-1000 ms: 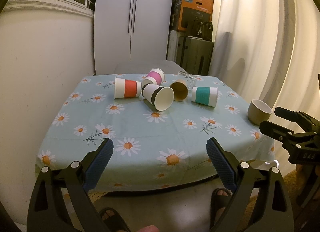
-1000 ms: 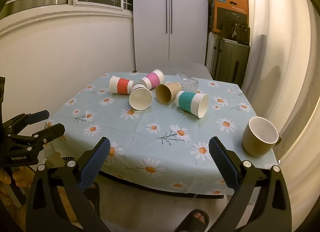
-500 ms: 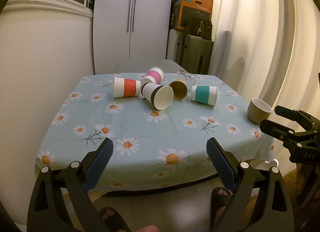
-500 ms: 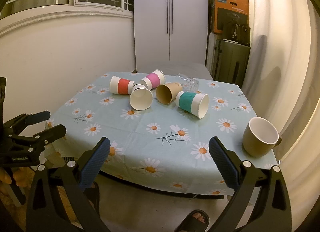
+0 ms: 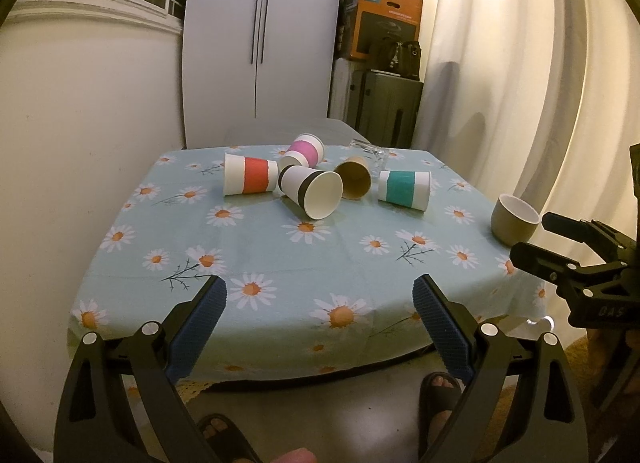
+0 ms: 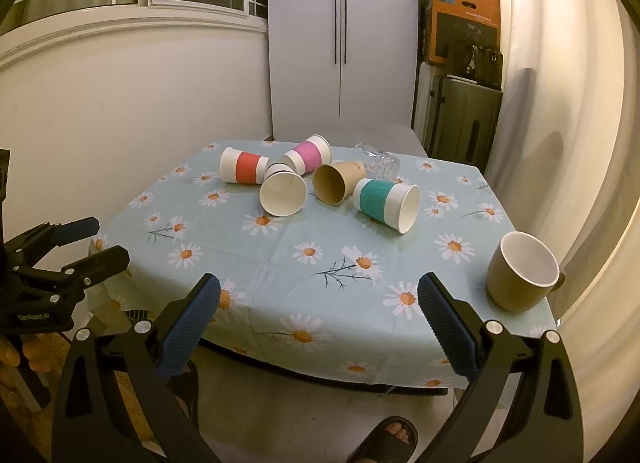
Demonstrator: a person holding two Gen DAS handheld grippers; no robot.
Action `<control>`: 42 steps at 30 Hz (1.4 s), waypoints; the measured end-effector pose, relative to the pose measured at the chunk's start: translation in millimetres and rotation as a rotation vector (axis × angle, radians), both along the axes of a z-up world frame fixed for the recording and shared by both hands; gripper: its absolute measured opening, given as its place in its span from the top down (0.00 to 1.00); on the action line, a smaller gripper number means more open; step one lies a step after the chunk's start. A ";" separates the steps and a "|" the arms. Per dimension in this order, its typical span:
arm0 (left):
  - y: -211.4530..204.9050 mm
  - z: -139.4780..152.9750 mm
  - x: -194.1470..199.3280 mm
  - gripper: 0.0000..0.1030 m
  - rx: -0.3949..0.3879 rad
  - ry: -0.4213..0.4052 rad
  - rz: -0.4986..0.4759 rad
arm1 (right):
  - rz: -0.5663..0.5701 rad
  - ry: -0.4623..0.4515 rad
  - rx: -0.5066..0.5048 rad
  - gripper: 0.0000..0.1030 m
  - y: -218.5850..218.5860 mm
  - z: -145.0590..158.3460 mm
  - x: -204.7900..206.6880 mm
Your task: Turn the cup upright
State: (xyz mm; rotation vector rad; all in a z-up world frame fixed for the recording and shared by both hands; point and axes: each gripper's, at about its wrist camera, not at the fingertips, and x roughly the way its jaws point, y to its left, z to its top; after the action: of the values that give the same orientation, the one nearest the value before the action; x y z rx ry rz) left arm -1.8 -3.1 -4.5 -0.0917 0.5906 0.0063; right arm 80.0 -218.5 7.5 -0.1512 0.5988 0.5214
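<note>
Several paper cups lie on their sides near the table's far middle: a red-banded cup [image 5: 249, 180] [image 6: 242, 166], a pink-banded cup [image 5: 305, 150] [image 6: 309, 153], a black-banded cup [image 5: 312, 196] [image 6: 282, 194], a plain brown cup [image 5: 354, 182] [image 6: 337, 182] and a teal-banded cup [image 5: 404, 188] [image 6: 386, 204]. A clear glass [image 6: 377, 160] lies behind them. My left gripper [image 5: 320, 299] and right gripper [image 6: 318, 295] are both open and empty, held in front of the table's near edge, far from the cups.
A tan mug [image 6: 522, 277] [image 5: 513, 220] stands upright at the table's right front corner. The table has a daisy-print cloth [image 5: 280, 263]. A white cupboard [image 6: 344, 39], stacked boxes and curtains stand behind. My sandalled feet show below the table edge.
Both views have drifted only slightly. The cups and mug have not moved, and both grippers stay open.
</note>
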 end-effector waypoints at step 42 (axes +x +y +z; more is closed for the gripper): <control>53.0 36.9 98.4 0.11 -0.032 0.102 0.054 | 0.304 0.534 0.047 0.05 116.8 38.6 197.5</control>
State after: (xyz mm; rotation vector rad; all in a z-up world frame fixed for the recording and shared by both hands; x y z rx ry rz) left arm 96.6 49.9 32.5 -0.1387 0.6904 0.0543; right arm 277.5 -101.7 46.1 -0.0559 1.0922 0.8815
